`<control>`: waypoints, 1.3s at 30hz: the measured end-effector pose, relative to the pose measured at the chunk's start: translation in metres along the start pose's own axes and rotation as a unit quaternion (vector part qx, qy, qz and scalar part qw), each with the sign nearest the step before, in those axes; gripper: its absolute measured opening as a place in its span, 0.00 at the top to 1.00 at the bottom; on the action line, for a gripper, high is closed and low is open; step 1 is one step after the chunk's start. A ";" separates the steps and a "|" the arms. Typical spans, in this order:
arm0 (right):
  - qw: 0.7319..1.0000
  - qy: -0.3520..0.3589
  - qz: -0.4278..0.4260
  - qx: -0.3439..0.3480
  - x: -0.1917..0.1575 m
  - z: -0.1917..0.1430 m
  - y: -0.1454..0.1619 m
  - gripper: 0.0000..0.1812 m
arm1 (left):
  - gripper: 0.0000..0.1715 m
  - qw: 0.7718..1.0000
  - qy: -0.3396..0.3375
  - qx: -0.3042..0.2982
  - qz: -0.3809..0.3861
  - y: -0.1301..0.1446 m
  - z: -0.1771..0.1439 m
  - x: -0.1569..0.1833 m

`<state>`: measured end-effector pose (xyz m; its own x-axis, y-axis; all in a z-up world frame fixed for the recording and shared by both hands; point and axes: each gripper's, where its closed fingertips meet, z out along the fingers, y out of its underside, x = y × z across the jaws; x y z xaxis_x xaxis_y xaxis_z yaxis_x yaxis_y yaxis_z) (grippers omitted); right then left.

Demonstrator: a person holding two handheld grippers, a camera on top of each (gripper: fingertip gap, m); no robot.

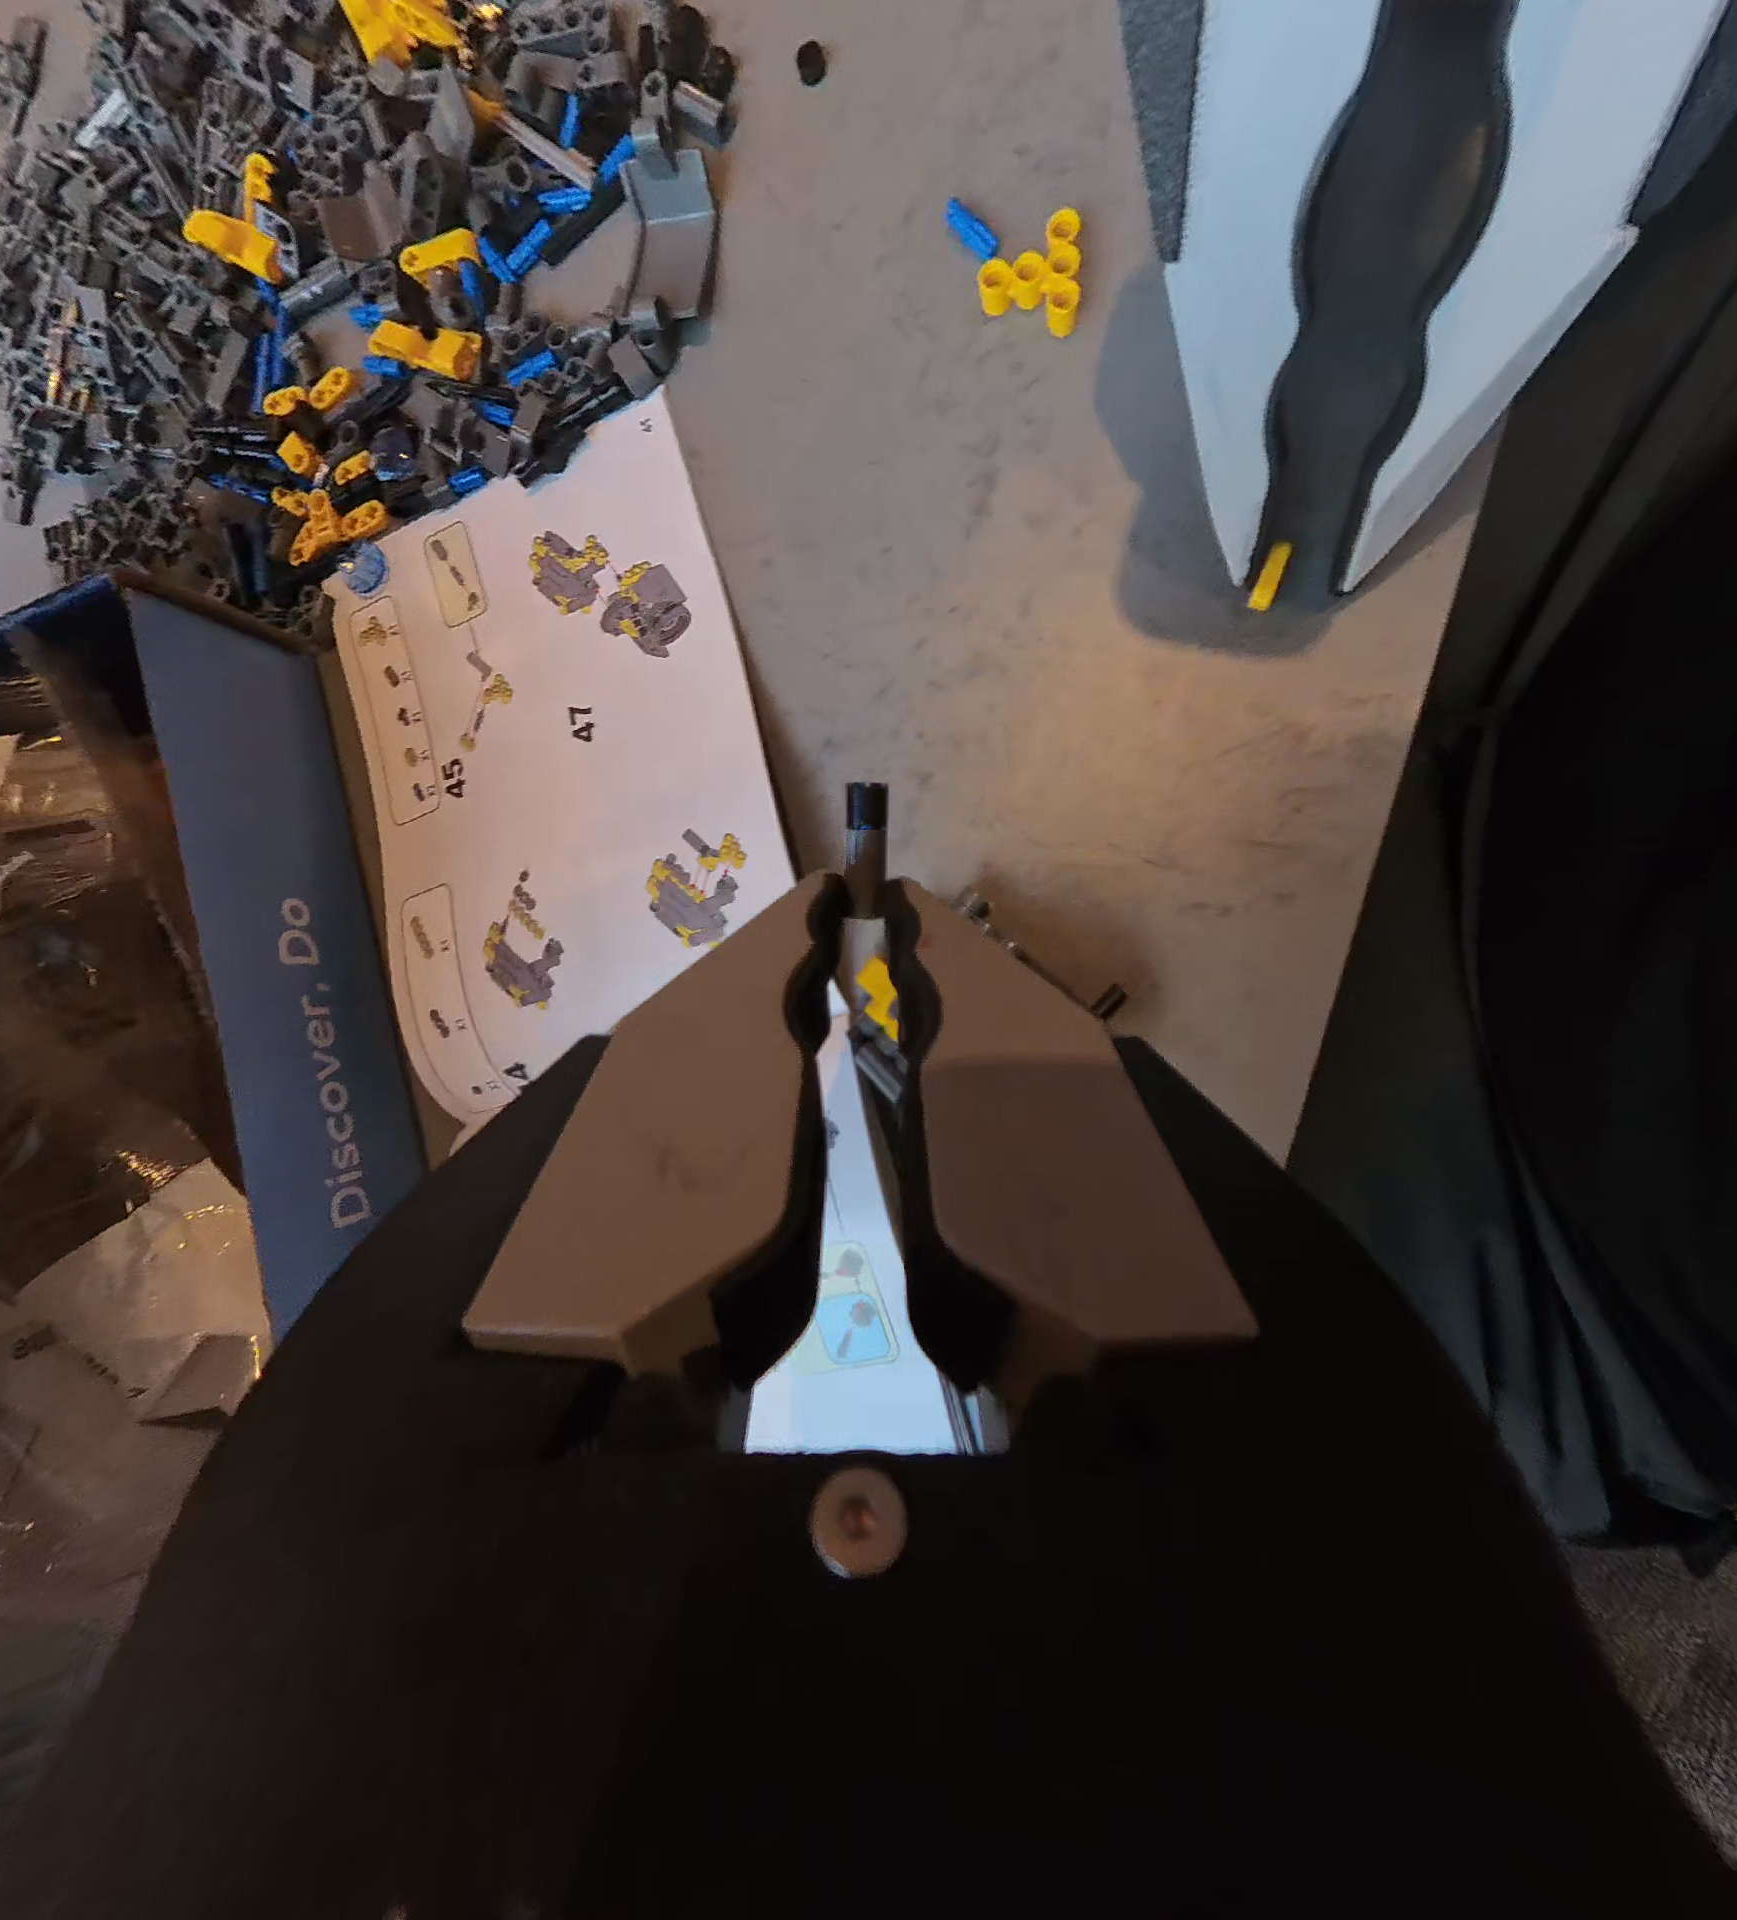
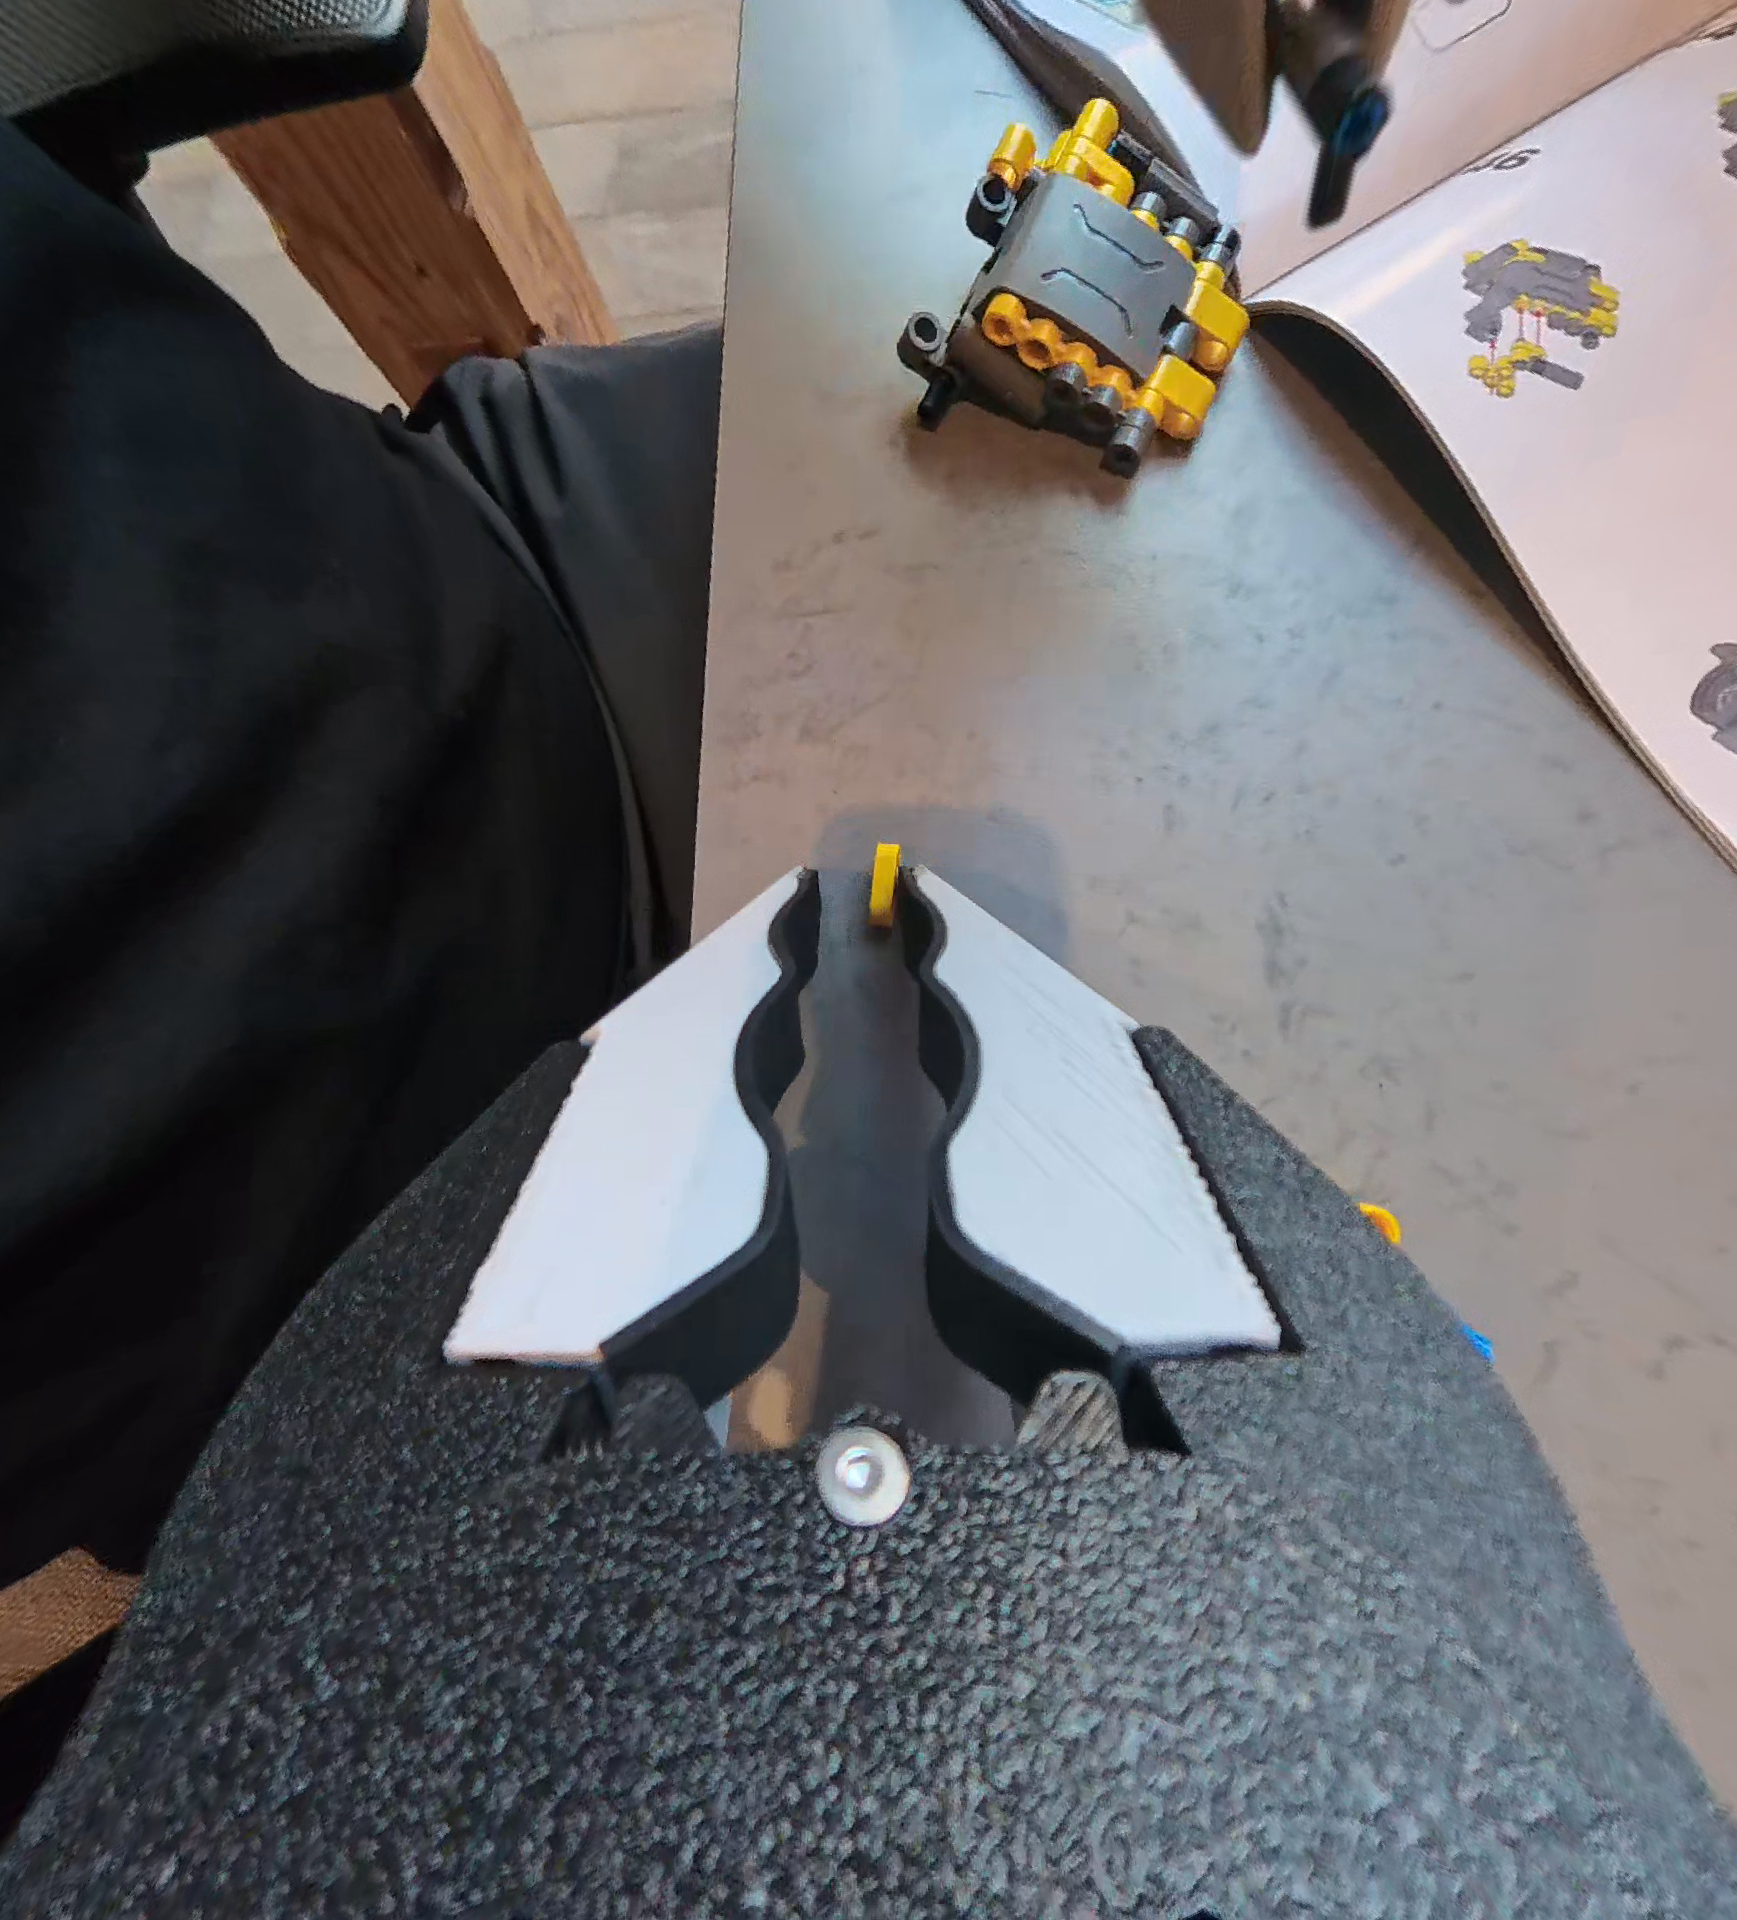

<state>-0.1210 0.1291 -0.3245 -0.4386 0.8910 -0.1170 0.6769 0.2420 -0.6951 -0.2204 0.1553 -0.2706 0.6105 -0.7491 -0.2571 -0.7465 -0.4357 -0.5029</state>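
Nearby, left gripper point(image 1: 864, 894) clamped on grey axle point(image 1: 865, 847), right gripper point(image 2: 859, 883) on yellow piece point(image 2: 884, 883).

Left wrist view: dim, warm orange cast over counter point(image 1: 999, 623) and booklet point(image 1: 573, 748); lower half nearly black. Right gripper point(image 1: 1269, 582) throws soft dark shadow on counter. Motion blur on parts pile point(image 1: 324, 270) and view edges. Strong fisheye bending at the borders.

Right wrist view: brighter, cooler daylight, sharp centre. Gripper shadow falls ahead of fingertips. Left gripper point(image 2: 1331, 187) at top edge blurred. Straight counter edge point(image 2: 718, 623) bows.
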 end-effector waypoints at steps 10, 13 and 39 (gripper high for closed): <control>1.000 0.017 -0.002 0.004 0.003 -0.004 0.002 0.90 | 0.98 1.000 0.002 -0.009 -0.004 0.008 0.005 0.006; 1.000 0.022 0.005 0.008 0.004 -0.007 0.003 0.91 | 0.97 1.000 0.012 -0.003 -0.001 0.006 0.005 0.012; 0.991 -0.013 0.130 0.002 0.020 -0.009 0.004 0.93 | 0.98 0.997 0.068 -0.034 0.022 0.005 0.024 0.038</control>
<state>-0.1218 0.1517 -0.3236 -0.2637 0.9132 -0.3108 0.7666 0.0028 -0.6421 -0.1946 0.1367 -0.3030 0.5389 -0.8270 -0.1600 -0.7902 -0.4306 -0.4361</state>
